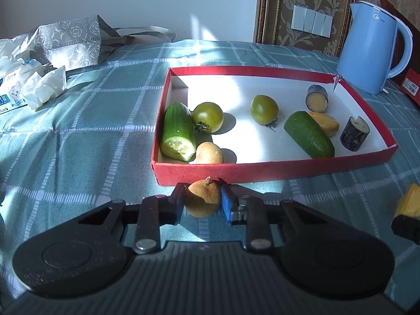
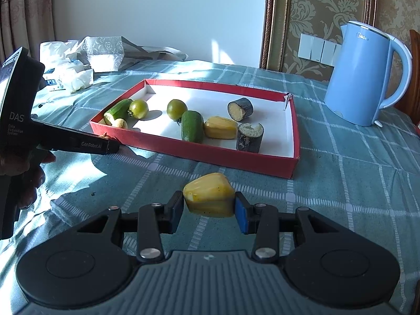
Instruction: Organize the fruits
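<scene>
Brown fruit [image 1: 203, 201] in left gripper [image 1: 202, 202], yellow pepper piece [image 2: 209, 195] in right gripper [image 2: 209, 207]

Red box [image 2: 199, 155], white inside, on teal white-checked tablecloth [image 2: 354, 183]. In box: two green tomatoes [image 1: 263, 109], two dark green cucumbers [image 1: 308, 134], yellow piece [image 2: 220, 127], black-skinned eggplant chunks [image 2: 249, 137]. Right of box: light blue kettle [image 2: 365, 76]. Left: grey patterned bag [image 1: 71, 42].

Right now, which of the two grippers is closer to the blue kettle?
The right. The right gripper, holding a yellow fruit piece, sits before the red box's kettle-side end. The left gripper, gripping a small brown fruit, is at the box's opposite end from the blue kettle.
</scene>
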A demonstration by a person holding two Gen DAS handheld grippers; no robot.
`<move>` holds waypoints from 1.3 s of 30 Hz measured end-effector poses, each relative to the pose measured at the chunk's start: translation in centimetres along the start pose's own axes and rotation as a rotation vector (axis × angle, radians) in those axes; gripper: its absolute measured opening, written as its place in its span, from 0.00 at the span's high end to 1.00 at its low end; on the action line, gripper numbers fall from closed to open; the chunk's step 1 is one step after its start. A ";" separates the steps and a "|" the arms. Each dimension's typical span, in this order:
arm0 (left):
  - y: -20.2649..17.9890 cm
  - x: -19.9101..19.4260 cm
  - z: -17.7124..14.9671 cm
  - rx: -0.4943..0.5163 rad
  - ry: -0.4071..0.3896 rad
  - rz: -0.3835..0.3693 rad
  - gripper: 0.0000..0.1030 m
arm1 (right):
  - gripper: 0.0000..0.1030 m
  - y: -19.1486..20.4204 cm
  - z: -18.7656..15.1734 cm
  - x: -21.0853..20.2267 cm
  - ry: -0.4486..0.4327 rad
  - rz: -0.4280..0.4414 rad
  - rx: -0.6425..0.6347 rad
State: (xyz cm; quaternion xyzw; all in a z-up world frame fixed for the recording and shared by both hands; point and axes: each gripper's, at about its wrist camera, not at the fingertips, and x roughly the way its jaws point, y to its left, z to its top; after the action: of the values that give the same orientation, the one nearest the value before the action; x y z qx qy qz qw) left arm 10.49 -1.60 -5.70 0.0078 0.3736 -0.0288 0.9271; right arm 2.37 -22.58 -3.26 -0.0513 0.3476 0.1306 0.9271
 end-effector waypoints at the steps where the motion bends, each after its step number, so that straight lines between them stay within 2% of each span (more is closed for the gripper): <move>1: 0.0 0.0 0.0 0.002 -0.001 0.001 0.75 | 0.60 0.0 0.0 0.0 -0.001 -0.001 0.001; 26: 0.7 -1.6 0.1 -0.029 -0.006 0.003 0.75 | 0.60 1.0 -0.2 -0.5 -0.008 0.019 -0.009; 30: 1.2 -1.9 0.0 -0.058 0.003 -0.005 0.75 | 0.60 1.2 -0.3 -0.7 -0.011 0.019 -0.017; 39: 1.3 -2.5 -0.1 -0.046 0.003 -0.004 0.75 | 0.60 1.5 -0.6 -1.0 -0.006 0.019 -0.015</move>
State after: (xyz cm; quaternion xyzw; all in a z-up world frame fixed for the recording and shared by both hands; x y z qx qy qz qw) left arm 8.66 -0.18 -4.06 -0.0143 0.3757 -0.0220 0.9264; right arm 0.85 -21.41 -3.13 -0.0547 0.3443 0.1424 0.9264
